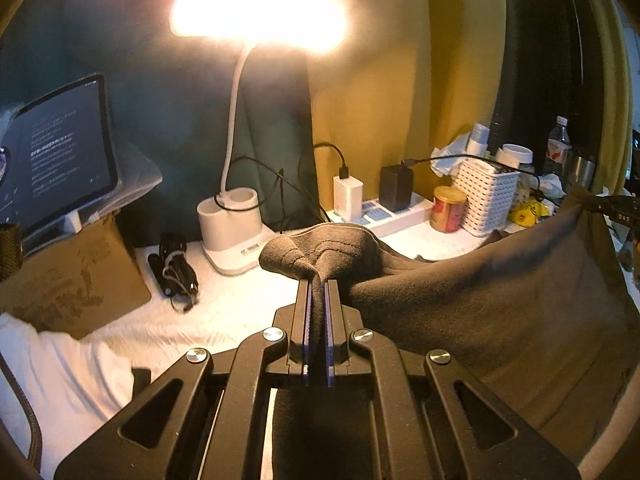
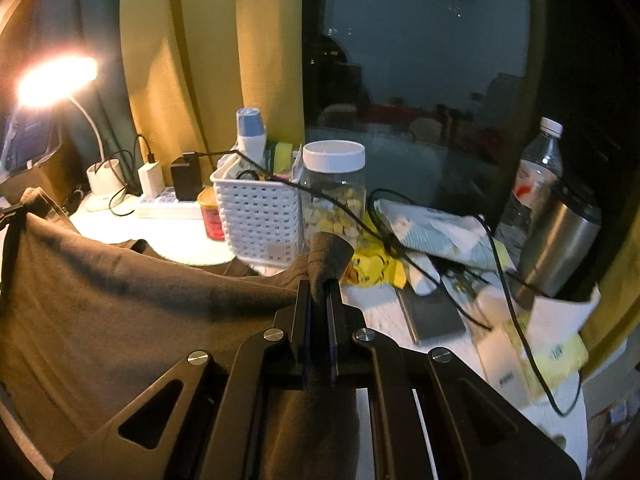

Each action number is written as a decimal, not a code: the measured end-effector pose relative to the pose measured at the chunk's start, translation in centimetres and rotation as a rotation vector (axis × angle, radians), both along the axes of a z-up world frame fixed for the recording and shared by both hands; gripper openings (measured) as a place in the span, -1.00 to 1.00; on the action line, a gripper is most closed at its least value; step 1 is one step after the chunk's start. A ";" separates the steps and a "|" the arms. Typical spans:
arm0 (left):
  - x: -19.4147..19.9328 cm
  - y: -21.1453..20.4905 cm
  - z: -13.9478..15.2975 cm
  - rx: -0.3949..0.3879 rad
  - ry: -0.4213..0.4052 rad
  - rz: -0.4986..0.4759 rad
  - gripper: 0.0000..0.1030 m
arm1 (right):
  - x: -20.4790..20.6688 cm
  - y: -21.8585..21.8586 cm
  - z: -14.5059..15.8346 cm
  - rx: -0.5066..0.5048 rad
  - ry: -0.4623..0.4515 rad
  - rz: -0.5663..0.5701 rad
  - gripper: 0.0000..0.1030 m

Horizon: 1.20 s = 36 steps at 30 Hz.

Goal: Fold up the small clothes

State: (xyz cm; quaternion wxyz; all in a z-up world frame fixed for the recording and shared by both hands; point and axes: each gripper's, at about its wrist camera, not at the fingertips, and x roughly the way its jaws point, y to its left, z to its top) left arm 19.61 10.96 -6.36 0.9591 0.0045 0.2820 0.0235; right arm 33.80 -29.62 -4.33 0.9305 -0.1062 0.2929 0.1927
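Observation:
A dark grey-brown garment hangs stretched between my two grippers above the white table. My left gripper is shut on one hemmed corner, which bunches up past the fingertips. My right gripper is shut on the other corner of the garment, whose edge also pokes out past the fingers. The cloth sags in a curve between the two and drapes down below both. In the left wrist view the right gripper shows at the far right edge.
A lit white desk lamp, a tablet on a stand, a coiled black cable, a power strip with chargers, a red can, a white basket, a jar, a water bottle, a steel flask, papers and cables crowd the back.

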 end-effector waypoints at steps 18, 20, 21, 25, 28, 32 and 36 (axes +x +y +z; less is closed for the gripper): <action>7.3 1.6 -5.4 -0.016 0.186 -0.011 -0.92 | 6.2 0.3 -6.6 -0.012 0.152 -0.054 -0.86; 7.8 2.0 -6.6 -0.049 0.250 -0.005 -0.90 | 6.5 0.3 -7.3 -0.015 0.186 -0.062 -0.86; 7.9 2.1 -7.0 -0.053 0.268 0.002 -0.90 | 6.6 0.3 -7.5 -0.018 0.196 -0.069 -0.86; 8.1 2.9 -7.6 -0.073 0.312 0.019 -0.85 | 7.5 -0.3 -8.7 -0.009 0.272 -0.081 -0.85; 8.0 3.2 -7.1 -0.064 0.315 0.017 -0.35 | 7.8 -0.5 -8.7 0.013 0.292 -0.074 -0.70; 7.8 4.7 -5.9 -0.118 0.264 0.032 0.24 | 8.4 -0.9 -8.2 0.061 0.299 -0.059 0.00; 9.0 5.8 -6.1 -0.173 0.267 0.014 0.24 | 9.7 -1.2 -8.2 0.085 0.317 -0.068 0.01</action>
